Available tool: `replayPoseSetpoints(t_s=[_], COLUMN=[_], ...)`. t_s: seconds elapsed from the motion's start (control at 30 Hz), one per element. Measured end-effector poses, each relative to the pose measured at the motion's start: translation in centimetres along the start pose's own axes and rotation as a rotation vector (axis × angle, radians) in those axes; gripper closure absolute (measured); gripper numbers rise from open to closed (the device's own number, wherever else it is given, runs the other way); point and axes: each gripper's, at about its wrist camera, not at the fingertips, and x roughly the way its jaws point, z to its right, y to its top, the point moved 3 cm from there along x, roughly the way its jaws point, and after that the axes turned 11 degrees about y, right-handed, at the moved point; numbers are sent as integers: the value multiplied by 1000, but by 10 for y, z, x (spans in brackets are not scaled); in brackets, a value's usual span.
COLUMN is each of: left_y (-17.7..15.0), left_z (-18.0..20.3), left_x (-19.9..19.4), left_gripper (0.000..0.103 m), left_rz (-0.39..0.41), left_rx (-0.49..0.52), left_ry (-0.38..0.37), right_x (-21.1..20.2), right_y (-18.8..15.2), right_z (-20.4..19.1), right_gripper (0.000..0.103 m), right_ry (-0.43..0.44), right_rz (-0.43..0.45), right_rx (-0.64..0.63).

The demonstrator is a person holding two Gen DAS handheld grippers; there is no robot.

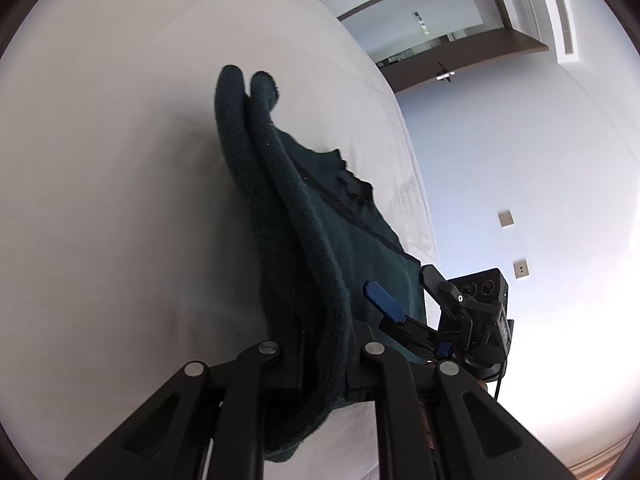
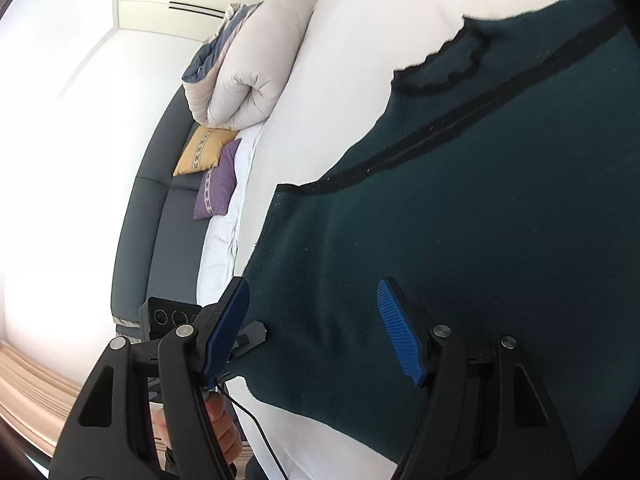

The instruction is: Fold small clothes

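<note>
A dark green knitted garment [image 2: 460, 200] with black trim lies on a white bed [image 2: 340, 60]. In the left wrist view my left gripper [image 1: 320, 364] is shut on a thick fold of the garment [image 1: 288, 200], which rises from the sheet [image 1: 100, 160]. My right gripper [image 2: 316, 320] is open, its blue pads [image 2: 400, 332] spread over the garment's near corner and holding nothing. It also shows in the left wrist view [image 1: 404, 292] at the garment's right edge.
A rolled white duvet [image 2: 248, 72], a yellow cushion [image 2: 204, 152] and a purple cushion [image 2: 218, 184] lie by a dark grey headboard [image 2: 152, 208]. A white wall with sockets [image 1: 506, 218] and a doorway [image 1: 440, 20] stand beyond the bed.
</note>
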Motion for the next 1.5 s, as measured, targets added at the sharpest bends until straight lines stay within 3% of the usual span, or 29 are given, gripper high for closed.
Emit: replayPoseSetpoints(t_s=[0.27, 0.43, 0.53, 0.6, 0.67, 0.77, 0.93, 1.0, 1.07, 1.1, 1.17, 1.33, 1.5], left_y=[-32, -68, -87, -92, -91, -82, -59, -57, -58, -58, -59, -64, -71], left_z=[129, 173, 180, 185, 188, 180, 139, 127, 121, 120, 122, 134, 141], left_x=[70, 140, 155, 144, 123, 97, 84, 87, 92, 93, 97, 101, 104], left_gripper=[92, 91, 72, 42, 38, 38, 38, 38, 38, 38, 38, 38, 34], left_rz=[-84, -196, -231, -206, -152, -85, -49, -52, -57, -59, -58, -56, -61], left_rx=[202, 245, 243, 260, 307, 348, 293, 268, 265, 263, 265, 291, 326], left_ry=[-10, -37, -66, -100, -117, -104, -60, -46, -35, -37, -37, -36, -30], right_x=[-106, -156, -177, -183, -184, -176, -144, -134, -122, -121, -125, -146, -210], right_y=[20, 32, 35, 34, 34, 38, 31, 30, 29, 30, 29, 34, 38], right_z=[35, 66, 83, 86, 86, 82, 63, 57, 53, 54, 52, 26, 30], right_gripper=[35, 34, 34, 34, 34, 34, 34, 44, 77, 81, 88, 90, 90], right_ry=[43, 91, 129, 146, 132, 76, -175, -267, -374, -418, -454, -517, -525], right_rz=[117, 187, 227, 226, 209, 180, 78, 57, 22, 11, 1, 28, 75], right_rx=[92, 192, 245, 250, 236, 210, 117, 75, 40, 31, 10, -86, -84])
